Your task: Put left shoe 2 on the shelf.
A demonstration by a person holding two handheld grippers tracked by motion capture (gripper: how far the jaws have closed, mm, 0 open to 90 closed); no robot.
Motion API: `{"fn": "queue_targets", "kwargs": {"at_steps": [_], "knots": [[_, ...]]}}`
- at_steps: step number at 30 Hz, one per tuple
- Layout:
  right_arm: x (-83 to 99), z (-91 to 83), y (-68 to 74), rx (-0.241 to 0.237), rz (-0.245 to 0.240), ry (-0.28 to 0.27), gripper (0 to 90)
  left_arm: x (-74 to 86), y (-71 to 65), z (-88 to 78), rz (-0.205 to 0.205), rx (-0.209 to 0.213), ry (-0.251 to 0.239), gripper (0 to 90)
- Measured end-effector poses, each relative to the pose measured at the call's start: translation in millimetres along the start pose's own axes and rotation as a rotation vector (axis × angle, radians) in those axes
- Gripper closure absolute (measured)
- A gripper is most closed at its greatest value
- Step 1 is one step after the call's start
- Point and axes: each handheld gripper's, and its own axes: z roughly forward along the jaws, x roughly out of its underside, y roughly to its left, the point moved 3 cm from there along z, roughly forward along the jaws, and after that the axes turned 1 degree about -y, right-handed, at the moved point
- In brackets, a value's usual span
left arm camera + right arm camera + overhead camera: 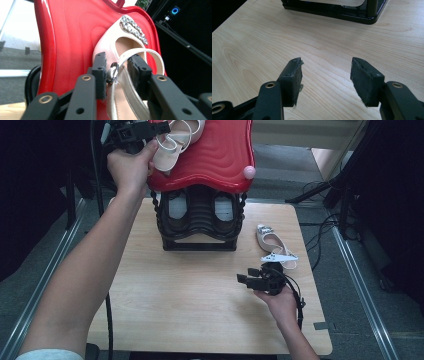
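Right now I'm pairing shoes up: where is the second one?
In the high view it lies on the table, right side: the loose shoe sits between the black rack and the right gripper.

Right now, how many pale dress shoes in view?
2. One shoe lies on the red top shelf, between the left gripper's jaws. The other shoe lies on the table, right of the rack. More may be hidden.

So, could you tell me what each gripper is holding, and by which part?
Right gripper: nothing, jaws open. Left gripper: jaws flank the beige sandal strap at its buckle; whether they press cannot be told.
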Motion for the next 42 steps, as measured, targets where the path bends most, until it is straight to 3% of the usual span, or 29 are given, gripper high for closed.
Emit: {"fn": "queue_targets", "kwargs": {"at_steps": [3, 7, 13, 19, 31, 34, 42], "knots": [[0.0, 0.3, -0.1, 0.000, 0.001, 0.003, 43.8, -0.9, -3.8, -2.4, 0.029, -0.009, 0.014, 65.8], [-0.1, 0.6, 0.1, 0.000, 0.000, 0.001, 43.8, -3.4, -4.0, -6.5, 0.014, 0.009, 0.006, 61.6], [0.0, 0.1, -0.6, 0.002, 0.002, 0.000, 43.7, -9.1, -2.9, -17.0, 0.028, 0.019, 0.008, 61.0], [-0.3, 0.0, -0.9, 0.003, 0.002, -0.001, 43.7, -11.6, 5.6, -27.1, 0.037, 0.001, 0.010, 59.4], [-0.5, -1.1, -2.6, 0.006, 0.003, -0.001, 43.8, -3.7, 42.8, -44.7, 0.043, -0.059, 0.031, 58.7], [-0.6, -1.1, -2.8, 0.008, 0.003, -0.002, 43.8, -0.3, 53.2, -48.9, 0.024, -0.057, 0.031, 57.6], [-0.6, -1.0, -3.5, 0.013, 0.006, 0.000, 43.8, 20.8, 81.4, -57.0, 0.016, -0.075, 0.054, 55.9]]}}
